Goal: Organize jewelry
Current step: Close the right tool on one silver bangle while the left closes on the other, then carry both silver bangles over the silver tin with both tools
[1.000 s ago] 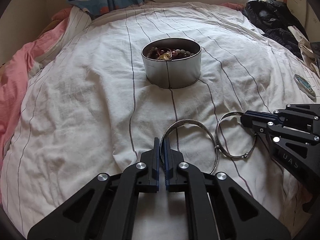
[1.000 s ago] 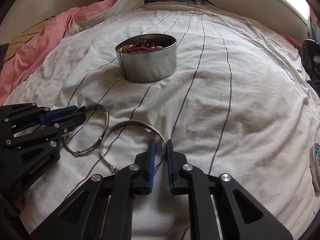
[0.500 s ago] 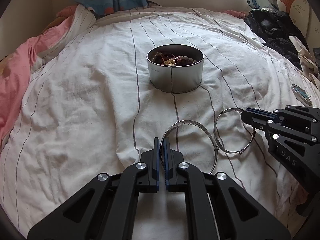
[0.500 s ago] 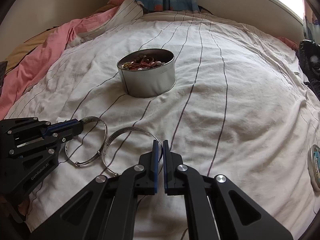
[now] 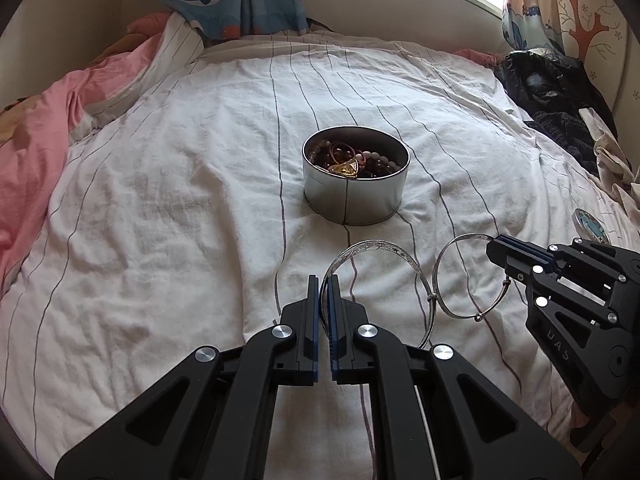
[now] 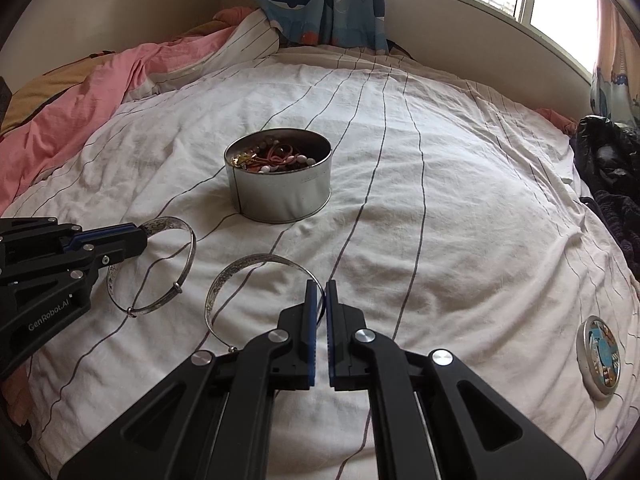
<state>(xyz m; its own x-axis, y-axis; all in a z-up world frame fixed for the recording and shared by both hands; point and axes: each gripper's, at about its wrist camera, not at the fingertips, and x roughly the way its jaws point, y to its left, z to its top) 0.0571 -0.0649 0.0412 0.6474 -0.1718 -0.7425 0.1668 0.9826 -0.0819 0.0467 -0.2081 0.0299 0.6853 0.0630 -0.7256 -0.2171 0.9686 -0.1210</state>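
A round silver tin (image 5: 356, 200) holding beads, hair ties and a gold piece stands mid-bed, also seen as the tin (image 6: 280, 196). My left gripper (image 5: 323, 280) is shut on a silver engraved bangle (image 5: 380, 245), which arcs up and right from the fingertips. My right gripper (image 6: 320, 285) is shut on a second silver bangle (image 6: 260, 259), which curves to its left. Each view shows the other gripper side-on: the right gripper (image 5: 494, 246) with its bangle (image 5: 470, 235), and the left gripper (image 6: 140, 238) with its bangle (image 6: 194, 246). Both bangles hang side by side, short of the tin.
White striped bedding (image 5: 180, 200) covers the bed, with a pink sheet (image 5: 36, 152) bunched at the left. Dark clothes (image 5: 560, 104) are piled at the right. A round picture lid (image 6: 600, 356) lies on the bedding at the right. A wall and window ledge lie beyond.
Both cameras have tipped upward, so the tin sits lower in each view and more of the wall shows. The right jaws have narrowed onto their bangle. Both bangles stay held.
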